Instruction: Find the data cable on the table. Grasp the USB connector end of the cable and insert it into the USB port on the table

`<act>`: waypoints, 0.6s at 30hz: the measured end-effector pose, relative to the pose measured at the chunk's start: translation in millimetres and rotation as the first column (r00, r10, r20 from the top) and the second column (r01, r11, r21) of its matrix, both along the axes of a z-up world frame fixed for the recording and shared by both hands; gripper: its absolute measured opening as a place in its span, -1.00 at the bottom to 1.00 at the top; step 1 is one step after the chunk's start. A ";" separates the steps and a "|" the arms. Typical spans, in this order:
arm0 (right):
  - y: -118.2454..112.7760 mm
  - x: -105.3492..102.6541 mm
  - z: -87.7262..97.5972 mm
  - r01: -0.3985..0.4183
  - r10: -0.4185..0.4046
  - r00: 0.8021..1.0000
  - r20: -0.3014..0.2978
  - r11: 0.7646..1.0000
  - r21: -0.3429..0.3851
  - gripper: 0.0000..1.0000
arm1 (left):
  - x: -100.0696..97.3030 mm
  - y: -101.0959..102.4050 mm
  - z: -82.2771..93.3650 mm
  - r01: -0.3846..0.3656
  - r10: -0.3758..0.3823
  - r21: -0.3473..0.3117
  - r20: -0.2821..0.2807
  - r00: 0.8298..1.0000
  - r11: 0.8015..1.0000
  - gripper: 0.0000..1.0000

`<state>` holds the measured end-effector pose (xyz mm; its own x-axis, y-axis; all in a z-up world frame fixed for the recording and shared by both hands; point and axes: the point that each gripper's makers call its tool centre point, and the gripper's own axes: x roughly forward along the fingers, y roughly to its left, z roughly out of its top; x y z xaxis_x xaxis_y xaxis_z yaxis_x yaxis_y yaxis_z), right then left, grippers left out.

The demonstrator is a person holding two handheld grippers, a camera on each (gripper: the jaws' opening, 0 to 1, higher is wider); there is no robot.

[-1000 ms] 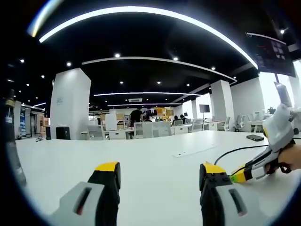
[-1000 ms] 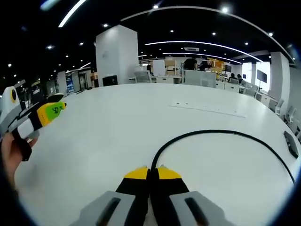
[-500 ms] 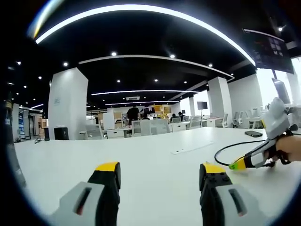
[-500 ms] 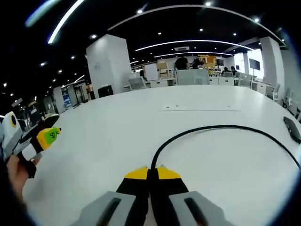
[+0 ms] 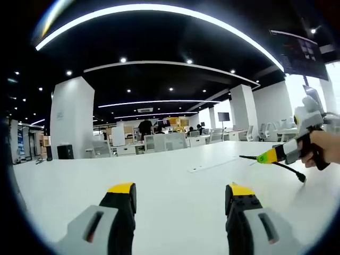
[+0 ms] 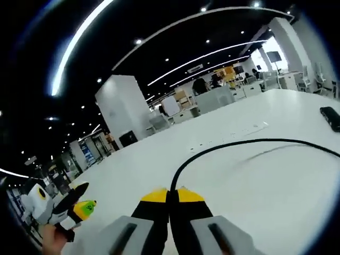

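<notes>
Right gripper [image 6: 168, 193] is clamped on the cable [image 6: 228, 143], raised off the table [image 5: 74, 186], probably to reach the port strip [image 5: 212, 164]; left gripper [image 5: 180, 192] is wide open, empty.

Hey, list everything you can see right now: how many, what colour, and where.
table: one, white, under both grippers.
data cable: one, black, arcing away over the table from the right gripper's jaws.
port strip: one, white, flat on the table ahead.
small flat object: one, black, far right on the table; too small to identify.
pillars: at least two, white, beyond the table.
desks and chairs: several, pale, far background.
left hand-held gripper: one, grey with yellow tips, open.
right hand-held gripper: one, grey with yellow tips, shut on the data cable.
hand: one, holding the right hand-held gripper.
</notes>
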<state>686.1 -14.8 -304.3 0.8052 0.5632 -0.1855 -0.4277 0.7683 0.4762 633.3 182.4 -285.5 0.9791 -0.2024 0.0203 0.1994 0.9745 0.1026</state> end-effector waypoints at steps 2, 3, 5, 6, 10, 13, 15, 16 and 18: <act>-2.9 1.5 8.1 0.001 -0.001 1.000 0.005 0.998 0.057 -0.90 | -0.1 -2.9 -0.8 0.010 -0.010 0.000 -0.002 1.000 1.000 0.36; -4.3 2.5 11.9 0.002 -0.003 1.000 0.010 0.997 0.082 -0.90 | -0.2 -4.3 -1.2 0.015 -0.015 0.000 -0.003 1.000 1.000 0.36; -7.9 4.0 19.7 0.000 -0.002 1.000 0.020 0.992 0.126 -0.90 | -0.4 -7.6 -2.0 0.025 -0.025 0.003 -0.006 1.000 1.000 0.36; -9.7 4.8 22.7 0.001 -0.005 1.000 0.023 0.990 0.141 -0.90 | -0.4 -8.5 -2.1 0.028 -0.028 0.004 -0.007 1.000 1.000 0.36; -14.0 4.8 32.4 0.002 -0.010 0.999 0.048 0.988 0.154 -0.90 | -0.3 -11.5 -2.2 0.038 -0.038 0.004 -0.006 0.999 0.999 0.36; -15.2 4.0 40.8 -0.010 -0.003 0.997 0.073 0.983 0.183 -0.90 | -0.1 -15.9 -2.3 0.053 -0.053 0.001 -0.005 0.999 0.999 0.36; -16.4 3.7 45.1 -0.016 0.000 0.997 0.076 0.977 0.211 -0.90 | -0.3 -22.6 -2.0 0.073 -0.073 -0.002 -0.004 0.997 0.997 0.36; -16.9 3.6 46.8 -0.017 0.000 0.997 0.078 0.976 0.216 -0.90 | -0.3 -26.6 -1.8 0.084 -0.084 -0.002 -0.003 0.996 0.996 0.36; -17.4 2.6 50.7 -0.020 0.001 0.996 0.092 0.977 0.212 -0.90 | -0.9 -37.0 -1.4 0.113 -0.113 0.007 0.002 0.994 0.994 0.35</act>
<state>688.6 -32.2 -253.6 0.8071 0.5902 0.0130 -0.4843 0.6494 0.5864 632.4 145.4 -286.9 0.9498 -0.3121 0.0205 0.3082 0.9450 0.1094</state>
